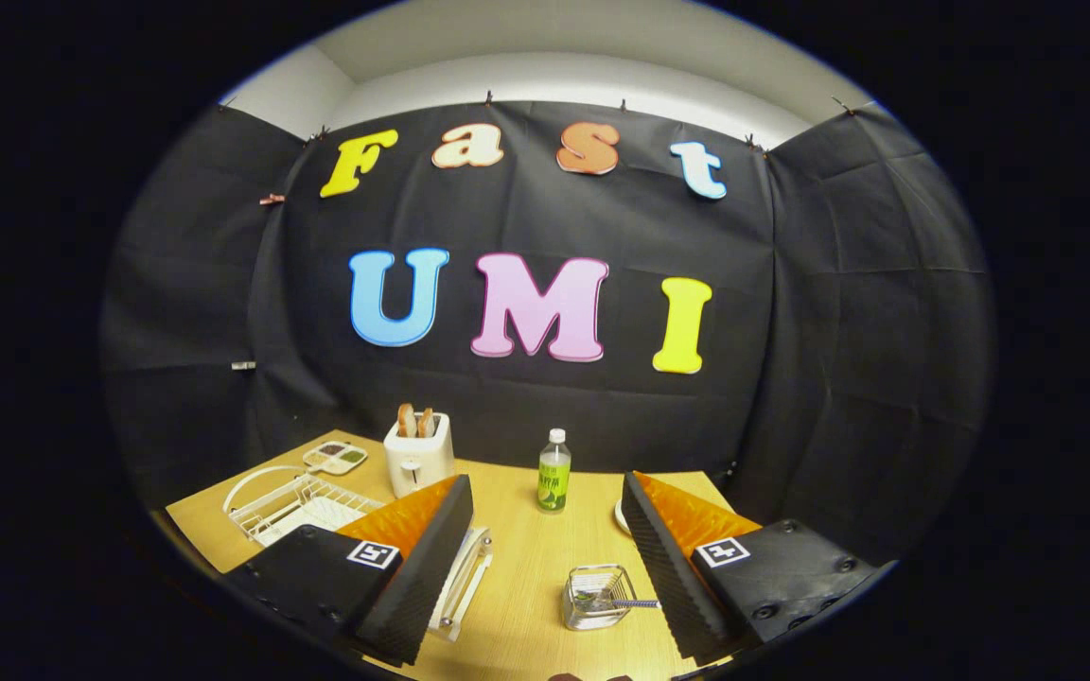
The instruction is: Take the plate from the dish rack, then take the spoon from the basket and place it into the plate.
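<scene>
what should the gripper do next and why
Probably swing toward the white wire dish rack beside the white toaster. The gripper hangs open and empty above the wooden table, its fingers holding nothing, and the plate comes first.

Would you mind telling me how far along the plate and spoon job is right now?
Nothing looks done yet. The gripper is open and holds nothing, above the table. The spoon sits in the basket between the fingers. The dish rack stands by one finger; I cannot make out the plate. Both pickups and the placing remain.
</scene>
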A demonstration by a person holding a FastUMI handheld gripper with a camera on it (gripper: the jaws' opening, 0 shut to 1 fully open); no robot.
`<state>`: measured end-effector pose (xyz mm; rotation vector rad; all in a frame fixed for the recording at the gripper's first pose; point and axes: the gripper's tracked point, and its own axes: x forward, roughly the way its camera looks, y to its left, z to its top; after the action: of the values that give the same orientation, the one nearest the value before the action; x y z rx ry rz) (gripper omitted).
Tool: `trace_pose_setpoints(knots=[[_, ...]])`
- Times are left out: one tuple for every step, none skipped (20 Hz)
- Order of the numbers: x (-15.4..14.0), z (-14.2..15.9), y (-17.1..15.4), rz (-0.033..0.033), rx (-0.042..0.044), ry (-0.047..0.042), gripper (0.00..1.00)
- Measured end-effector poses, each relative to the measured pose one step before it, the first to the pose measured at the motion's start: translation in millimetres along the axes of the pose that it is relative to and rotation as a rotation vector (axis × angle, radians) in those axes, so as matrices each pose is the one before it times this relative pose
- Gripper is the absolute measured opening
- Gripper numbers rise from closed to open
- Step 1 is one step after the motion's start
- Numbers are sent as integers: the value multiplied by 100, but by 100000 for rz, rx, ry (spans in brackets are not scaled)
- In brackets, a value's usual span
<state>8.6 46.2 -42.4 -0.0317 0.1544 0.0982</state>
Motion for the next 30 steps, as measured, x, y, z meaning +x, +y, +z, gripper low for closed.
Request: trace_pose_setpoints(knots=[[285, 212, 492, 581, -427, 1298, 98], [262, 86, 338, 496, -213, 602, 98], [448, 82, 541, 1079, -136, 372, 98], [280, 265, 693, 1384, -177, 243, 98], [453, 102, 695, 1610, -274, 104, 98], [514, 53, 680, 1369, -633, 691, 98], [556, -15, 642, 1345, -670, 767, 98], [668, -79, 725, 1128, -658, 1151, 98], [697, -303, 727, 1367, -444, 1948, 98], [709, -500, 749, 1317, 160, 2208, 98], [719, -366, 661, 1052, 282, 2631, 97], [781, -545, 301, -17, 60, 2558, 98], [775, -797, 154, -1114, -240, 3592, 98], [720, -857, 192, -297, 51, 3506, 98], [918, -709, 646, 731, 41, 3393, 98], [998, -834, 469, 441, -492, 3624, 98], [975, -925, 64, -598, -1223, 4052, 98], [886, -779, -99, -1095, -1396, 3565, 98], [915, -784, -114, -1642, -1201, 3813, 98], [997, -826, -24, -847, 80, 4268, 98], [777, -693, 270, 152, 1556, 3854, 97], [742, -555, 328, 139, 2578, 3618, 96], [459, -679, 35, 88, 2463, 2900, 94], [587, -399, 19, -204, 1765, 2511, 92], [405, -378, 44, -335, 1212, 2150, 85], [509, -303, 327, 506, 1109, 1506, 82], [429, -294, 318, 720, 754, 1229, 76], [389, -307, 456, 1480, 334, 1763, 72], [418, -472, 576, 1750, -18, 2209, 66], [50, -169, 255, 253, -284, 1433, 59]])
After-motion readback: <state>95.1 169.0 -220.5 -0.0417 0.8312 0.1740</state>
